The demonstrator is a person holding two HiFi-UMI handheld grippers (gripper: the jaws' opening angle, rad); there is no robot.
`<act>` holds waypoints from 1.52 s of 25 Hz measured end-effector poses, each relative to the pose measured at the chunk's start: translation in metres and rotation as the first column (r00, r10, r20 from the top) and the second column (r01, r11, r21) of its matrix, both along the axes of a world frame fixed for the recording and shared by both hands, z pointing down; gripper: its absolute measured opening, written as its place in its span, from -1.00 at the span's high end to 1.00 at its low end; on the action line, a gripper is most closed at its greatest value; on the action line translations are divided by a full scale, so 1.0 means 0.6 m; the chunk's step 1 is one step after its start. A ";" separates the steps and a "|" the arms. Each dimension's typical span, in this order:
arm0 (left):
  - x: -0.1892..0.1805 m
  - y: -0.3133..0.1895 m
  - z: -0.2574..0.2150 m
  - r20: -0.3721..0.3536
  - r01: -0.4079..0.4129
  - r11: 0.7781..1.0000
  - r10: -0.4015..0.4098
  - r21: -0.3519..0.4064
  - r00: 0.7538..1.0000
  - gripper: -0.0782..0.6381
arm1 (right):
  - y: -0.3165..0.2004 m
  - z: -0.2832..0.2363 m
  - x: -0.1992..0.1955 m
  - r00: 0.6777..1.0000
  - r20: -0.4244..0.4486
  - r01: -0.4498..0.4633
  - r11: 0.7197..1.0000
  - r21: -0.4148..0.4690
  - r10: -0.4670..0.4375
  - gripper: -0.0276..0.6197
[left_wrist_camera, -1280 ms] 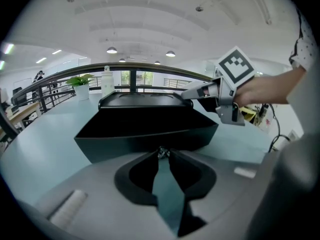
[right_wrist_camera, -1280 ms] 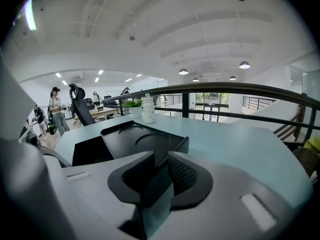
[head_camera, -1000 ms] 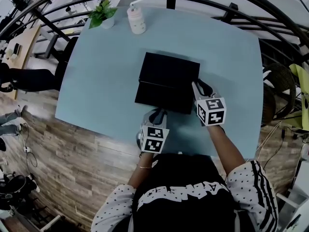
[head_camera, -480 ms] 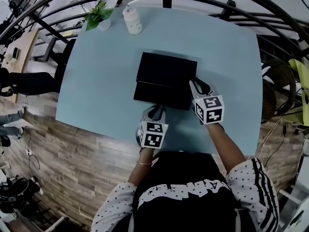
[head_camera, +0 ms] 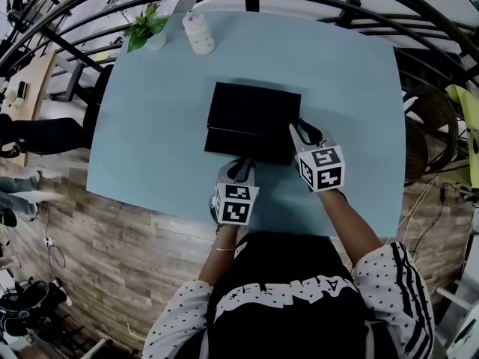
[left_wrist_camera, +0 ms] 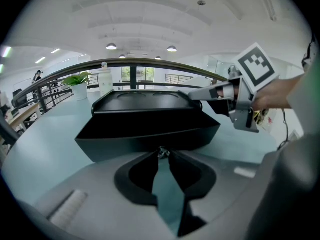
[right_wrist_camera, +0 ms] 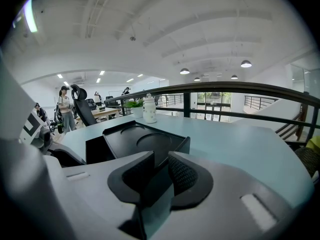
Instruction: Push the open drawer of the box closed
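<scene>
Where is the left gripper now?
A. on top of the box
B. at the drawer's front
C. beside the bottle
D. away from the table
B: the left gripper points at the near face of the drawer, its tips right at it.

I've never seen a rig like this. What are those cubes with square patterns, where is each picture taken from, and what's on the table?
There is no robot here: a person holds a two-jaw tool in each hand, and the patterned cube on each is part of it. One picture comes from a camera on the person's head, looking down. The other two cameras ride on the grippers and look along their jaws. On the light blue table sits a black rectangular box, its drawer slightly open toward the person. A white bottle and a small green potted plant stand at the far edge. The left gripper, jaws closed, points at the drawer front. The right gripper, jaws slightly apart, is by the box's right front corner. Neither holds anything.
</scene>
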State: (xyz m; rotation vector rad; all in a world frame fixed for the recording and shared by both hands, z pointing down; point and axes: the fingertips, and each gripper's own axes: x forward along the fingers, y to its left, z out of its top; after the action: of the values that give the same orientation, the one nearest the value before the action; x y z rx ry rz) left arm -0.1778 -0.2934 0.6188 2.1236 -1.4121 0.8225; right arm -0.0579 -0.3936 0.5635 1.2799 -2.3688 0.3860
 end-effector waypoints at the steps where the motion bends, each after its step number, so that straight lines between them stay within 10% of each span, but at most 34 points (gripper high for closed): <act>1: -0.001 -0.003 0.000 -0.002 0.001 1.000 -0.001 -0.001 1.000 0.78 | 0.000 0.001 -0.001 1.000 0.000 0.000 1.000 -0.001 0.000 0.70; 38: 0.011 -0.070 0.004 -0.002 0.000 1.000 0.000 0.015 1.000 0.78 | 0.000 0.001 0.002 1.000 -0.002 0.020 1.000 -0.002 -0.020 0.69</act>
State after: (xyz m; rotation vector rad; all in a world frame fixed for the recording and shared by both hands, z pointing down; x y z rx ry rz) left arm -0.1711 -0.3351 0.6211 2.1348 -1.4216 0.8118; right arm -0.0565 -0.3937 0.5642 1.2544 -2.3769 0.3806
